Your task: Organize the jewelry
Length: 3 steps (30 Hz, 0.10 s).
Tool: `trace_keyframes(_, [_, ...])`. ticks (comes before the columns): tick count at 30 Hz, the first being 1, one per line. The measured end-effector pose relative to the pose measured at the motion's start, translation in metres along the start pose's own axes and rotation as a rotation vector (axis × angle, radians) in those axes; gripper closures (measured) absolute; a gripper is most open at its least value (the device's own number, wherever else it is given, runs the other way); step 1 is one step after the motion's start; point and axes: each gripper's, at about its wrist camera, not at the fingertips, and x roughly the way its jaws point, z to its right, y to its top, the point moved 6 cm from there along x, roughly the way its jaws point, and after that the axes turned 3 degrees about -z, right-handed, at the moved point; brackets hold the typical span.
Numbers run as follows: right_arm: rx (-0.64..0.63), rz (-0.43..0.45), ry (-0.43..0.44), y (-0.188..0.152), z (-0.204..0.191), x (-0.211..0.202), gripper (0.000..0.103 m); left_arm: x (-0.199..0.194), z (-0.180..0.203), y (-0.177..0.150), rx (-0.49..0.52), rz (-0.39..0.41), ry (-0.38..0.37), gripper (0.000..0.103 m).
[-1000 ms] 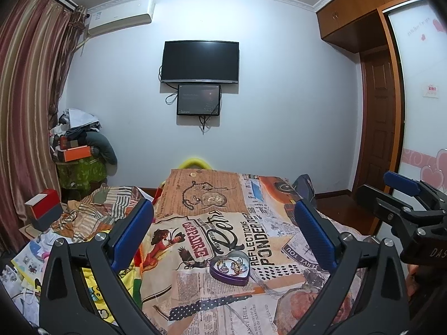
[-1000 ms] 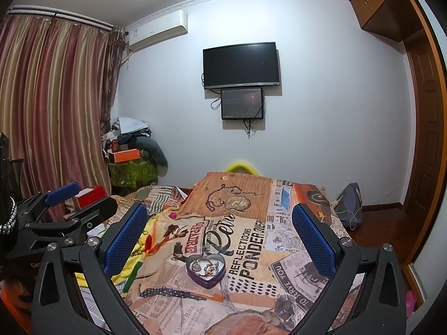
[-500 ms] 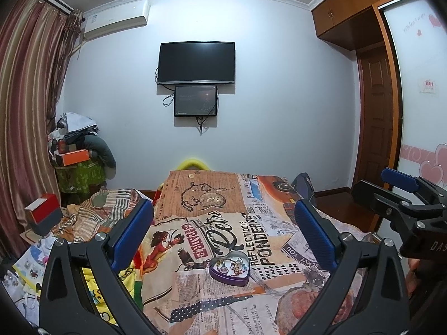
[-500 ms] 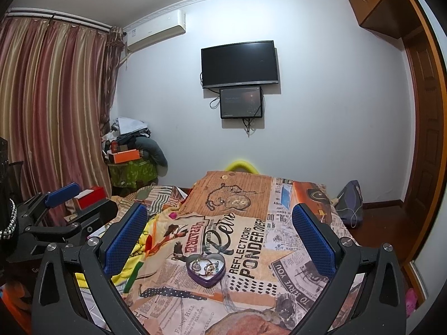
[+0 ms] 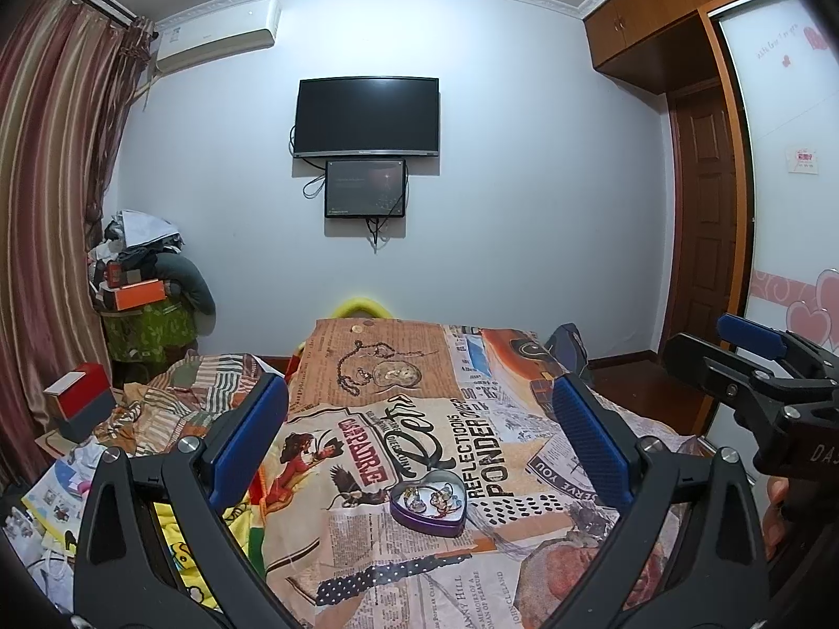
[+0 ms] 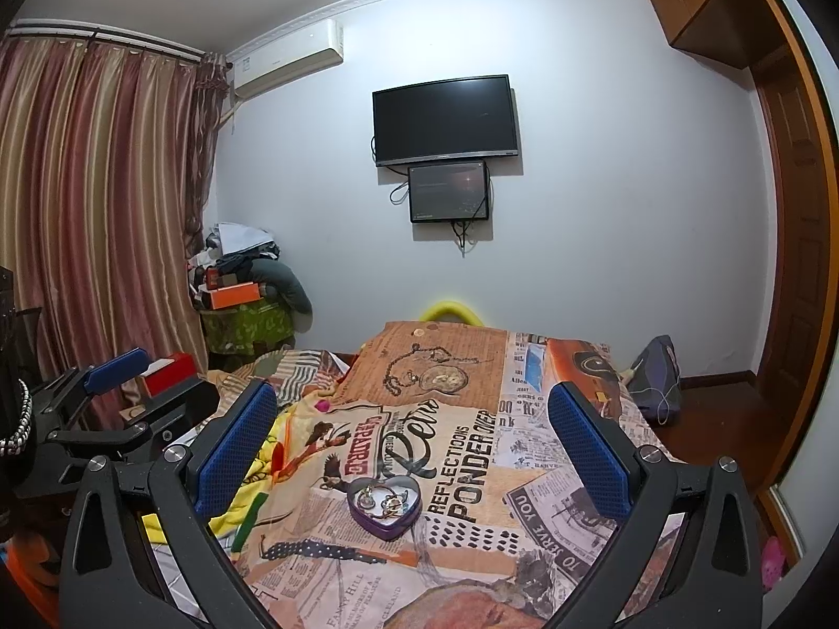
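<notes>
From my left wrist camera, the purple heart-shaped tin [image 5: 427,503] lies on the newspaper-print bedspread [image 5: 367,540], dead ahead at 12 o'clock, between my spread left gripper [image 5: 419,440] fingers. Rings and trinkets [image 5: 430,495] lie inside it. My right gripper [image 5: 755,361] hangs at 3 o'clock. A chain necklace [image 5: 362,367] lies farther behind.

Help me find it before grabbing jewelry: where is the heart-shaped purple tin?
The heart-shaped purple tin lies open on the printed bedspread, low and centre in both wrist views, just left of the "REFLECTIONS PONDER" lettering, ahead of both grippers.
</notes>
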Motion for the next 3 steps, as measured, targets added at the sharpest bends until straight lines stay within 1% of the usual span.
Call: trace_keyframes(3, [-0.001, -0.004, 0.001, 0.0, -0.0005, 0.0016, 0.0, 0.0007, -0.0005, -0.0006, 0.001, -0.001, 0.0, 0.002])
